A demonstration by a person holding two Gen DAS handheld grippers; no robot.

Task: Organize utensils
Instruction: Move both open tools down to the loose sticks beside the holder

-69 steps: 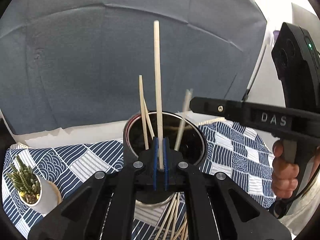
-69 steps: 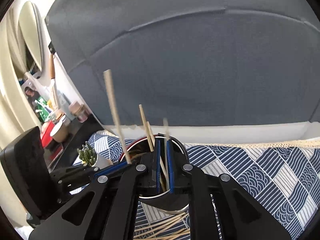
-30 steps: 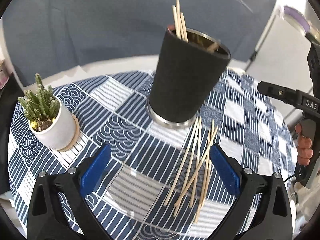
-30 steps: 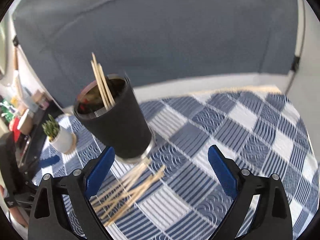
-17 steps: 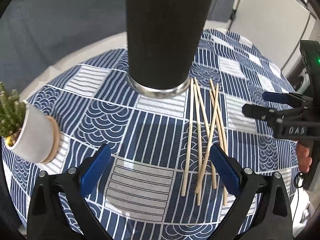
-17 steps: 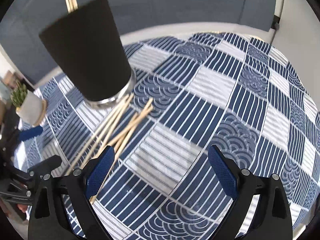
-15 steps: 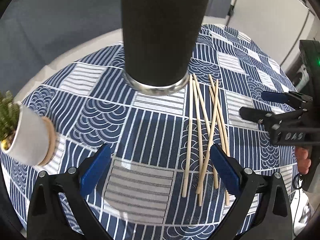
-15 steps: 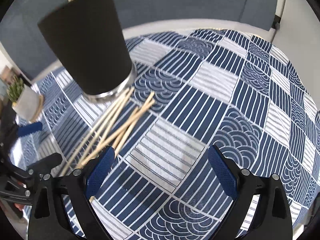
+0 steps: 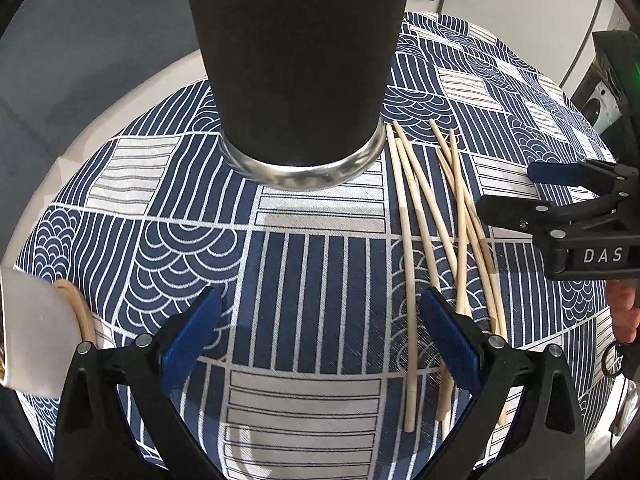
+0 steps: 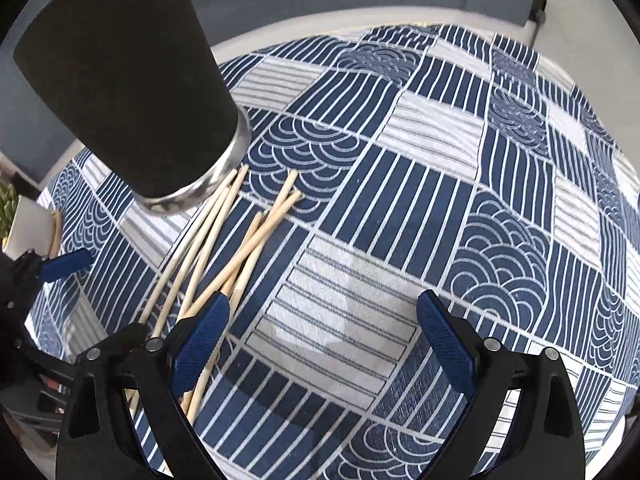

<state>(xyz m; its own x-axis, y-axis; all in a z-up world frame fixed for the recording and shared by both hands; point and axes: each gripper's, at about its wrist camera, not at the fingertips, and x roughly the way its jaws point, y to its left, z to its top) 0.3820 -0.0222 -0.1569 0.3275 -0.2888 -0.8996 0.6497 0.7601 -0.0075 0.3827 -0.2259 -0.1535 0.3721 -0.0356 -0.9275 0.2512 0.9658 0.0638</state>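
Left wrist view: left tongs (image 9: pixel 320 344) spread wide, empty, beside loose pale wooden chopsticks (image 9: pixel 404 232) by tall black metal-rimmed cup (image 9: pixel 296 60); right tongs (image 10: pixel 322 338) likewise gaped, ready for picking.

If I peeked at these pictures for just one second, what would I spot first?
Probably the tall black cup with its shiny metal bottom, standing big and close on the blue-and-white patterned tablecloth. Right beside its base lies a messy bunch of wooden chopsticks, some crossing each other. Both grippers, left and right, hang wide open over the cloth, holding nothing.
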